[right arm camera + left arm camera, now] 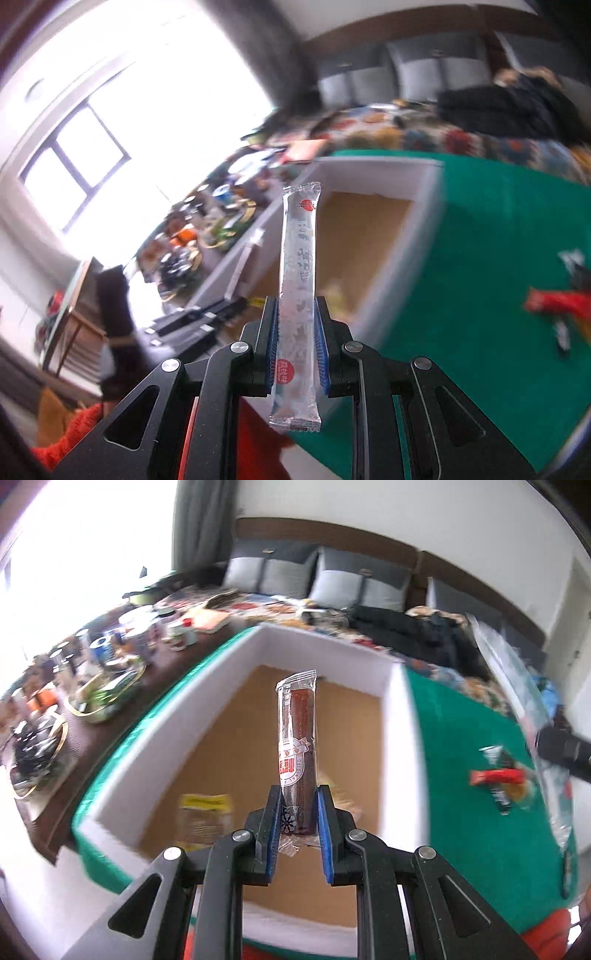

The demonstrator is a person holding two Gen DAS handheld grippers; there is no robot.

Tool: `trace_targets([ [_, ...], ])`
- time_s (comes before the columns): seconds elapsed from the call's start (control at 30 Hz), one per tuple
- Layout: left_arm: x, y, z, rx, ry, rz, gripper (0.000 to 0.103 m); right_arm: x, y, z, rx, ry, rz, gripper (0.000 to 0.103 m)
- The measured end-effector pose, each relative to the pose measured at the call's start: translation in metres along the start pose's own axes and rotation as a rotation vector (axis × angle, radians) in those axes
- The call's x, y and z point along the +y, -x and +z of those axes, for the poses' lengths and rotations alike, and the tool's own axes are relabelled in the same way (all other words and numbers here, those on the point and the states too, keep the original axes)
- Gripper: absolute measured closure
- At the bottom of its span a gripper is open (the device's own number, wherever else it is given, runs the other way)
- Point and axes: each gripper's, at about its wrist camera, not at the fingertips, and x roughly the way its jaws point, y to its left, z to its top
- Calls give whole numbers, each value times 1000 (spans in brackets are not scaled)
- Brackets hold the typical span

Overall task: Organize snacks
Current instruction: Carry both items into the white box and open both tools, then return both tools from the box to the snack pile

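A: White foam-walled box (pixel 207 716), brown card floor, standing on the green cloth (pixel 461 738). Largest item. Looks light but rigid; probably best left where it stands. A yellow-labelled packet (pixel 205 812) lies on its floor, near left.

B: Next in size?

A: Clear-wrapped pale stick (pixel 299 280), long and slim, crimped ends, red round mark near the far tip and another low down. The right gripper (pixel 295 314) is clamped on its lower third; the stick stands up from the blue pads (pixel 320 343), its far end over the box's near wall in that view. Judged light and fairly stiff, the film slippery; a hold nearer the middle would swing less.

B: And the other hand?

A: Dark red-brown stick (pixel 297 746), shorter, clear wrapper with a red-and-white label. The left gripper (pixel 297 797) is closed on its lower end, the near crimped tail poking out between the jaws. It hangs above the box's open floor. Judged light, soft enough to dent; the crimp alone would slip, so hold the body.

B: Anything loose?

A: Red packet (pixel 496 775) and a dark packet (pixel 504 797), overlapping on the cloth, right of the box and well apart from it. Small, flat and probably crinkly; take each by an edge.
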Motion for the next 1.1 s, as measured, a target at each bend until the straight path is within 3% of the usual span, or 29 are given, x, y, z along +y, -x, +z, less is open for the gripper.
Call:
trace_targets([
  [0.07, 17, -3, -7, 20, 18, 22, 79, 16, -23, 4, 35, 8, 44, 79],
  [0.1, 23, -6, -7, 24, 27, 28, 58, 22, -32, 5, 42, 17, 42, 75],
  [0.13, 30, -6, -9, 19, 42, 48, 41, 27, -34, 4, 33, 31, 28, 63],
  [0.17, 33, -3, -11, -1, 51, 62, 12, 29, -33, 4, 13, 45, 10, 53],
  [0.2, 35, 2, -13, -38, 59, 70, 4, 30, -26, 4, -20, 60, -3, 52],
  [0.33, 25, 5, -19, -56, 76, 17, 4, 11, 0, -2, -89, 103, -71, 45],
  [0.43, -4, 8, -22, -64, 68, -71, 4, -27, 17, -24, -102, 96, -173, 41],
  [0.53, -57, 11, -30, -61, 13, -174, 4, -85, 25, -67, -53, 30, -305, 41],
  [0.67, -142, -11, -55, 21, -99, -284, 3, -172, 38, -139, 45, -52, -518, 41],
  [0.8, -207, -61, -98, 173, -186, -312, 3, -248, 82, -203, 51, -174, -692, 41],
  [0.87, -231, -87, -117, 227, -242, -285, 3, -271, 101, -222, 34, -206, -759, 41],
  [1.0, -262, -118, -133, 237, -335, -218, 4, -300, 132, -247, -11, -263, -853, 41],
  [1.1, -271, -133, -128, 213, -328, -193, 4, -313, 145, -254, -51, -297, -860, 40],
])
